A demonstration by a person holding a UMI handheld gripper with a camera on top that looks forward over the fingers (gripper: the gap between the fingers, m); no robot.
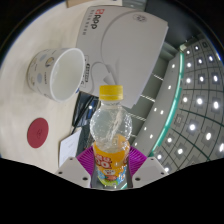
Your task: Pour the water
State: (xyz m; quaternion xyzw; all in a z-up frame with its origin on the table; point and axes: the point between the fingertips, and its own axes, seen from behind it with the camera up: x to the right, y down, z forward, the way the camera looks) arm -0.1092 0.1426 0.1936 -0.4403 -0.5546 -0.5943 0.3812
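My gripper [111, 166] is shut on a clear plastic bottle [110, 135] with a yellow cap [111, 92] and an orange label. Both purple pads [79, 154] press on the bottle's lower body. The bottle stands upright in the fingers, raised above the table. A white paper cup [58, 70] with a printed pattern lies tilted beyond the bottle to the left, its open mouth facing toward the bottle.
A white table [40, 110] carries a red round sticker [39, 133] left of the fingers. A white box with red print [125, 35] sits beyond the cup. A green-rimmed perforated grey surface [195, 100] lies to the right.
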